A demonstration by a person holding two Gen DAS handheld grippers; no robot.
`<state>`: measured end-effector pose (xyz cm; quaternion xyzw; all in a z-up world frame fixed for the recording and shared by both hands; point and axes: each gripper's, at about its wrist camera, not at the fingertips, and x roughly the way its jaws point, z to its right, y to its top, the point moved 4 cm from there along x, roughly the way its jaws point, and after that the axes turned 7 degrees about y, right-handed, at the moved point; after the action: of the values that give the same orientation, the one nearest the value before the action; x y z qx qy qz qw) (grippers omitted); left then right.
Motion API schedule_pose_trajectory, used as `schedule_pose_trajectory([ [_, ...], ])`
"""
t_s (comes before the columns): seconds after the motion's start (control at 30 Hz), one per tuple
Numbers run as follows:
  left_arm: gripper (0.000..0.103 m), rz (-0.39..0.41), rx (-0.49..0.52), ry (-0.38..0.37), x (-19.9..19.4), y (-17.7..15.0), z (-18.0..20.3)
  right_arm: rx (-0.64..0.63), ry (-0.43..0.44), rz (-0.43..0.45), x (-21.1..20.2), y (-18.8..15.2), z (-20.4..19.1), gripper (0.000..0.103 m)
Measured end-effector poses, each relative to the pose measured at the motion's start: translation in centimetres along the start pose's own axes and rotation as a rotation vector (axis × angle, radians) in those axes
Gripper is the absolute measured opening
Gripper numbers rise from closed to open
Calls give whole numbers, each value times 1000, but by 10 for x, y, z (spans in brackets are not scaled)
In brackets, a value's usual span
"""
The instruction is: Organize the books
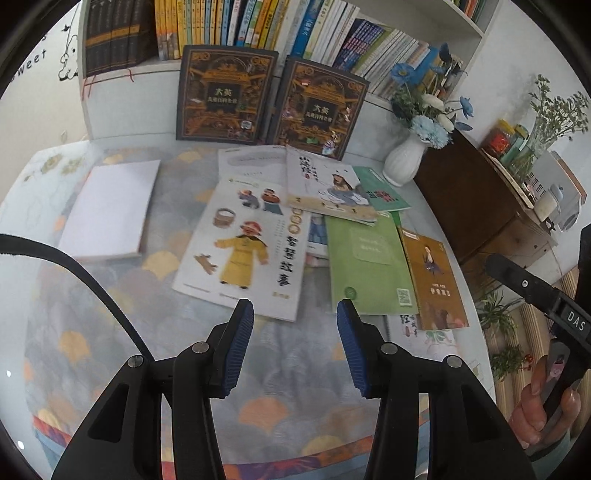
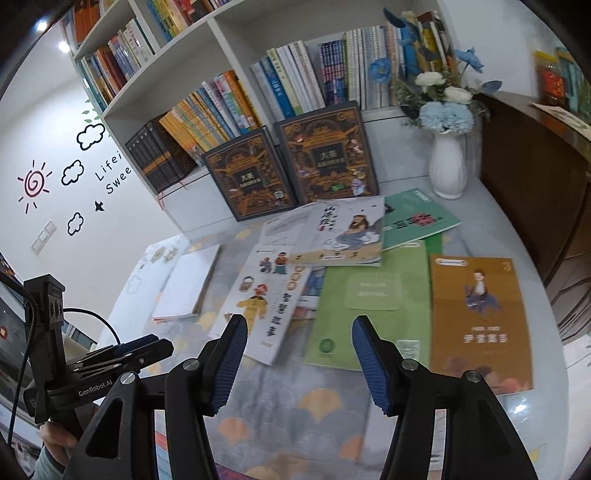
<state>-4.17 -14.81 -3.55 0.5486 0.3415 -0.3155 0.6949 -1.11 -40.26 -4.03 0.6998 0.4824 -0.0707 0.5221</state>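
Blue ribbed pads of the left gripper (image 1: 295,306) stand apart over the patterned tablecloth (image 1: 288,391), nothing between them. The right gripper (image 2: 300,325) is likewise parted and empty. Loose books lie spread just beyond both: a white picture book (image 1: 243,251) showing a yellow-robed figure, a green book (image 1: 365,258) beside it, an orange book (image 2: 480,317) at the far right (partly blurred). A plain white book (image 1: 109,210) lies apart on the left. Two dark ornate volumes (image 1: 225,92) lean against the bookshelf (image 2: 221,22), near a white vase (image 2: 448,166).
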Motion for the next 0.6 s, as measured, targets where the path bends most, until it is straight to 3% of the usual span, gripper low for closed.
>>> schedule_pose_trajectory([
  [0.1, 45, 10, 2, 14, 3, -5, 16, 2, -5, -4, -5, -1, 13, 63],
  [0.3, 45, -13, 27, 79, 5, -11, 35, 38, 75, -16, 0, 0, 32, 65],
  [0.37, 51, -20, 28, 100, 3, -12, 32, 58, 106, -28, 6, 0, 35, 65],
  [0.43, 68, -6, 2, 103, 1, -13, 23, 73, 122, -53, 15, -2, 34, 65],
  [0.6, 72, -44, -60, 65, 14, -9, -5, 54, 156, -97, 34, -8, 19, 65],
])
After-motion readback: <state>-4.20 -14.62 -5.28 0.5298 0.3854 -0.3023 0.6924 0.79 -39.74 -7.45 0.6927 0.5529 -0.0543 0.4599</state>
